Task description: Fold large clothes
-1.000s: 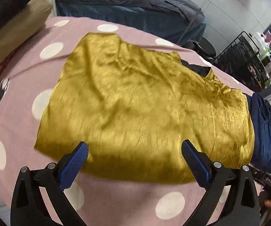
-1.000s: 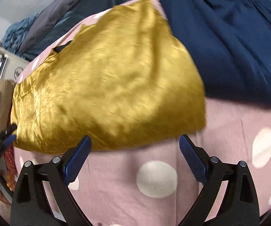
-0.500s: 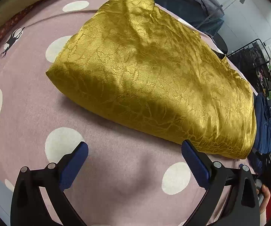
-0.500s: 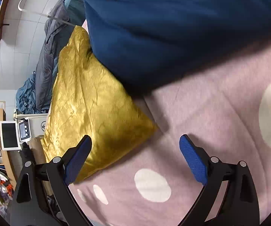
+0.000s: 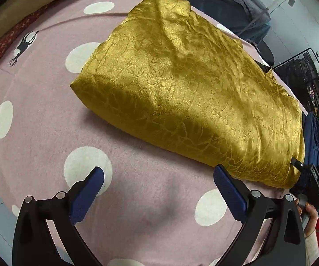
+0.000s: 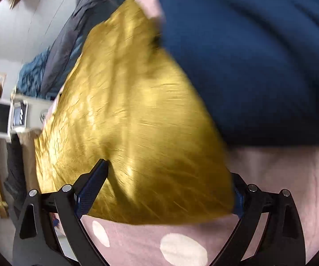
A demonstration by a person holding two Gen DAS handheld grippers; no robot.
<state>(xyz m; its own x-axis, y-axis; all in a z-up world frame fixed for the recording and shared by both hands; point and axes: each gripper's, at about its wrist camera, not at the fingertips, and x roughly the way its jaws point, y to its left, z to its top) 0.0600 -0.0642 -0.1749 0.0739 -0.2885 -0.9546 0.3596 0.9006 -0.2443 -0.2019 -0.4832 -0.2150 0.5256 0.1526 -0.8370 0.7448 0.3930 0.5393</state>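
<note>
I am straddling the gold garment's near corner with my wide-open right gripper; left gripper gaping, empty. Fabric looks light, slippery; pinch the doubled edge.

Left gripper and right gripper both hold jaws spread wide.

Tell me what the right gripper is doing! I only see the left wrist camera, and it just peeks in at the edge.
Observer: The right gripper is open, with a corner of the gold garment between its fingers.
Operator: Is it pinching?
Observer: Not yet. One finger touches the top of the fabric; the other is mostly hidden behind the cloth's edge.
Operator: What's the blue stuff?
Observer: A big navy garment, bunched right beside the gold one and filling much of the right wrist view.
</note>
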